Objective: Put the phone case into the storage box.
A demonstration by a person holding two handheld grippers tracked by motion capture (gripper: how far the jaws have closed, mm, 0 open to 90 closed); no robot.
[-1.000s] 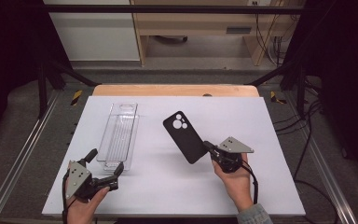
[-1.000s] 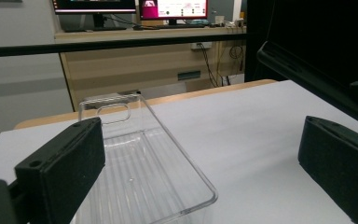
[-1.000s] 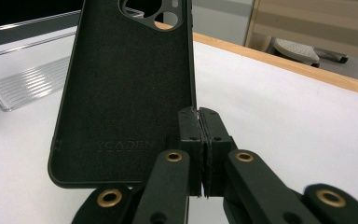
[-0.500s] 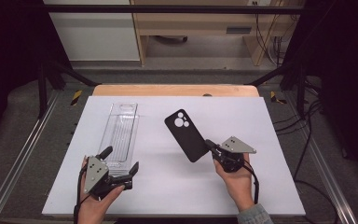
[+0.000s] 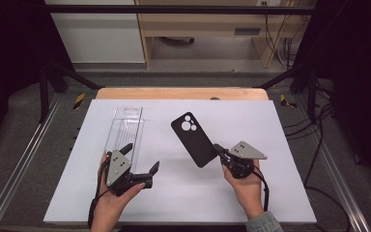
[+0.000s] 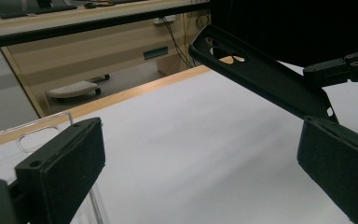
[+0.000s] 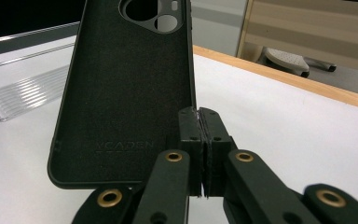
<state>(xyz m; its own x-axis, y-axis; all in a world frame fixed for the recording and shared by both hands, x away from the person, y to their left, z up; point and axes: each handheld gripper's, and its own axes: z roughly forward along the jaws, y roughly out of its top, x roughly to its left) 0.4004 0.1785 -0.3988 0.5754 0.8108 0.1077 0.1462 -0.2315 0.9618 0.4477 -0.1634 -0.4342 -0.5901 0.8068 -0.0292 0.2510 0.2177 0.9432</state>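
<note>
One black phone case [image 5: 193, 139] is pinched at its near right edge by the right gripper [image 5: 221, 151], raised above the table's [image 5: 280, 193] centre, its pinched rim hidden by the pressed-together jaws, while the left gripper [image 5: 140, 159] is held spread at the near left.

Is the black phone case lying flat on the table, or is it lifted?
Lifted: the black phone case is tilted above the white table, pinched at its edge by the right gripper.

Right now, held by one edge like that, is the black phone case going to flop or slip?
The black phone case probably stays fairly stiff: it juts straight from the right gripper. It looks thin and light. Pinched only at one side wall, it might pivot if bumped.
</note>
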